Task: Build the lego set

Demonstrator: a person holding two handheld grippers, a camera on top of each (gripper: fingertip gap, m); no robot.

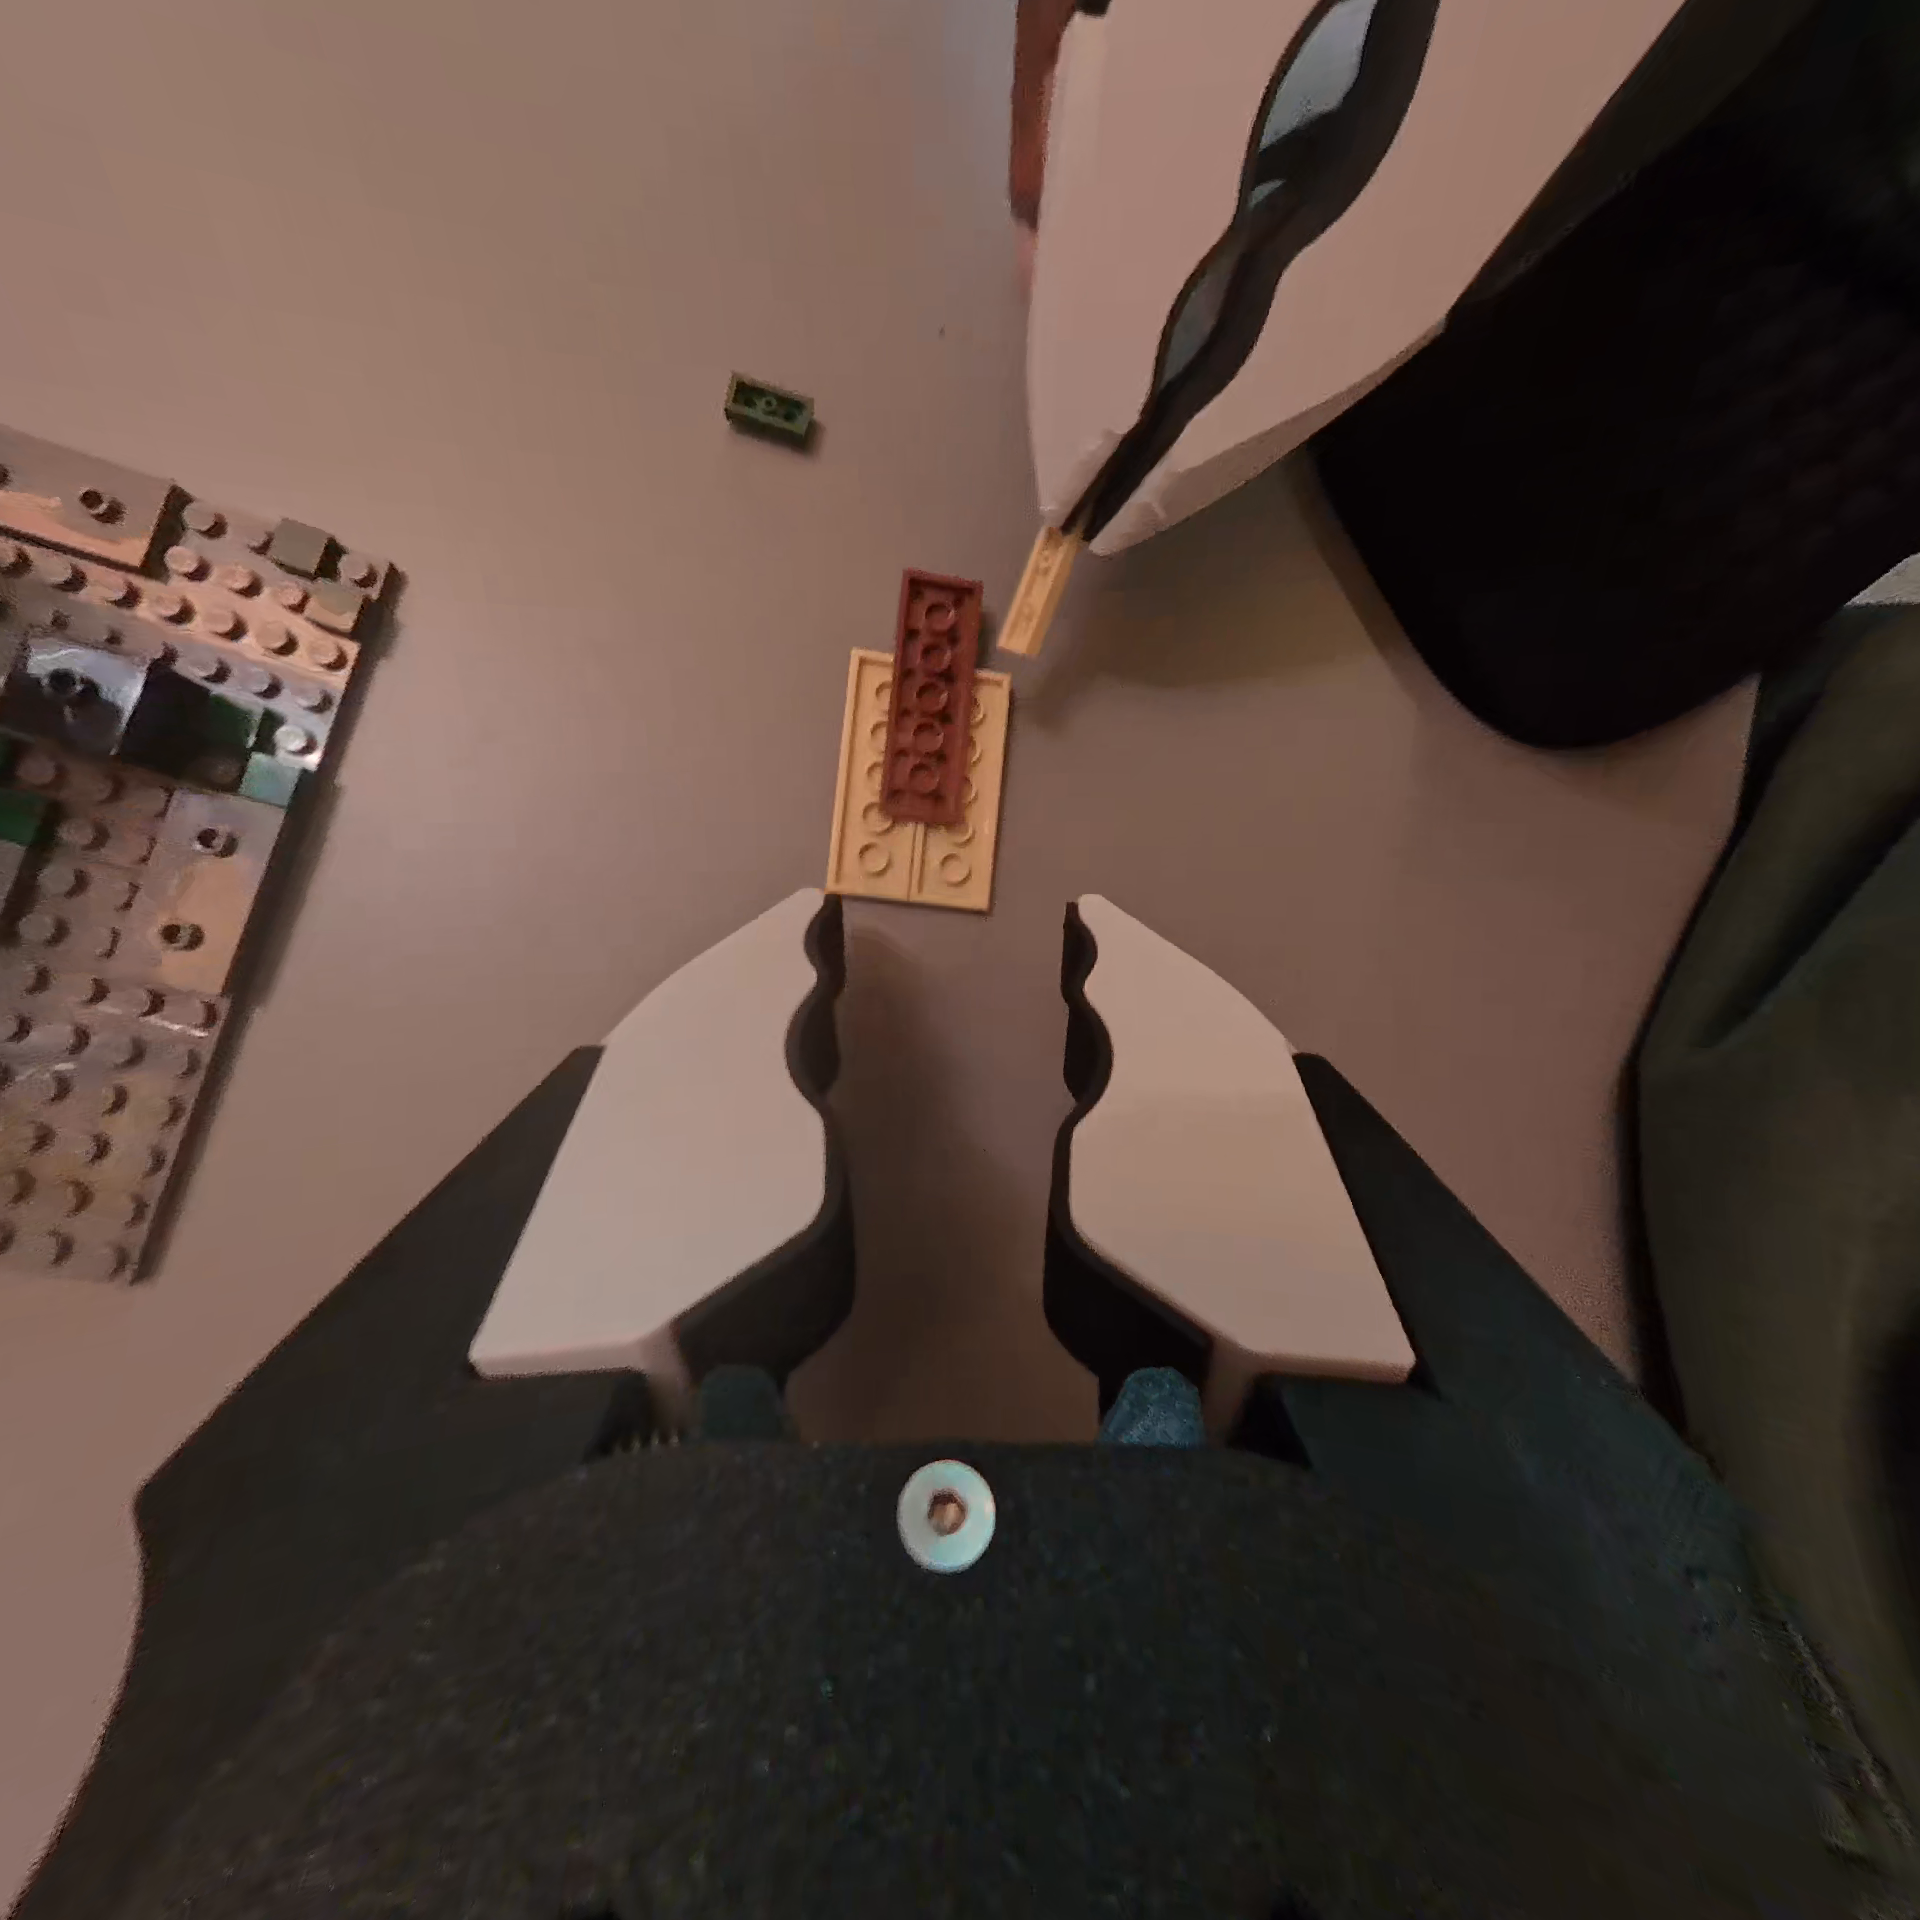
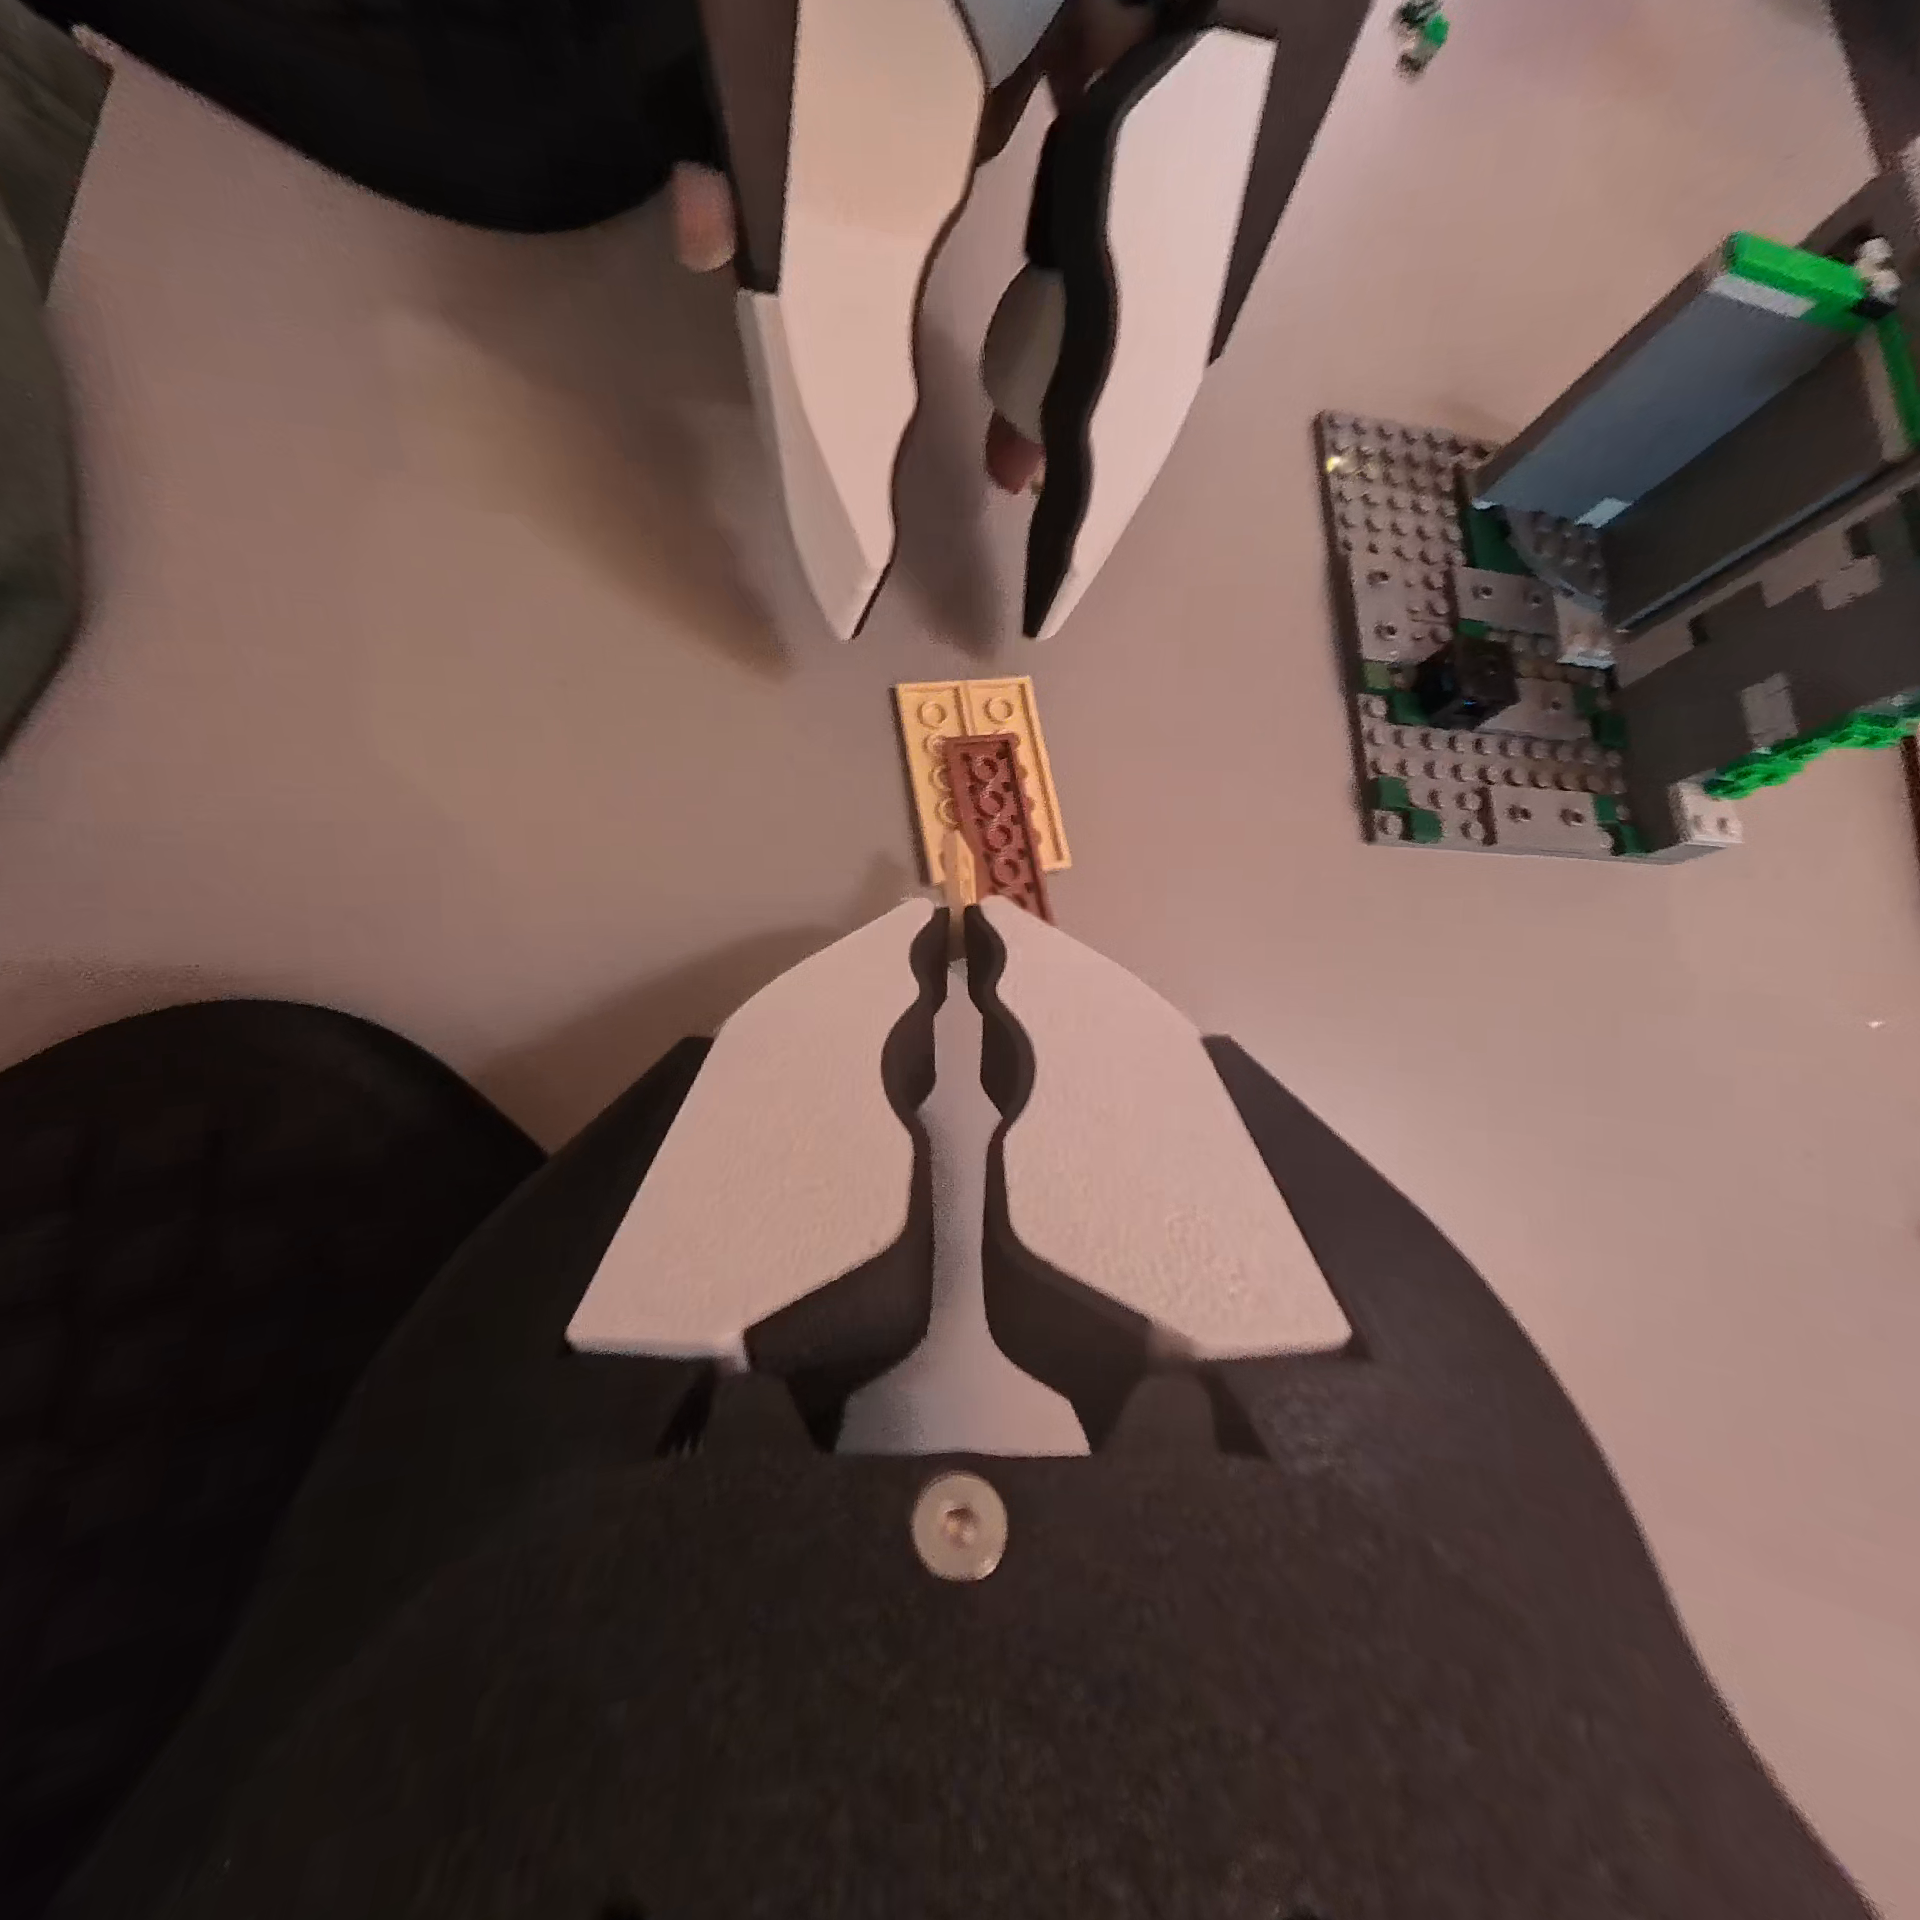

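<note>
Two tan plates (image 1: 868, 821) lie side by side, studs down, on the table, with a brown plate (image 1: 932, 694) pressed on top of them. My left gripper (image 1: 948, 914) is open and empty just short of their near end. My right gripper (image 2: 958, 914) is shut on a small tan plate (image 2: 961, 881), held at the far end of the brown plate (image 2: 1000, 821). The held tan plate (image 1: 1039, 590) and the right gripper (image 1: 1081, 514) also show in the left wrist view. The left gripper (image 2: 951, 623) shows open in the right wrist view, beyond the tan plates (image 2: 930, 717).
The grey and green lego build on its studded baseplate (image 2: 1392, 623) stands off to one side, also in the left wrist view (image 1: 125, 1091). A small dark green brick (image 1: 769, 407) lies alone on the table. Dark cloth (image 1: 1621, 520) lies behind the right gripper. Left tips to right tips: about 7 centimetres.
</note>
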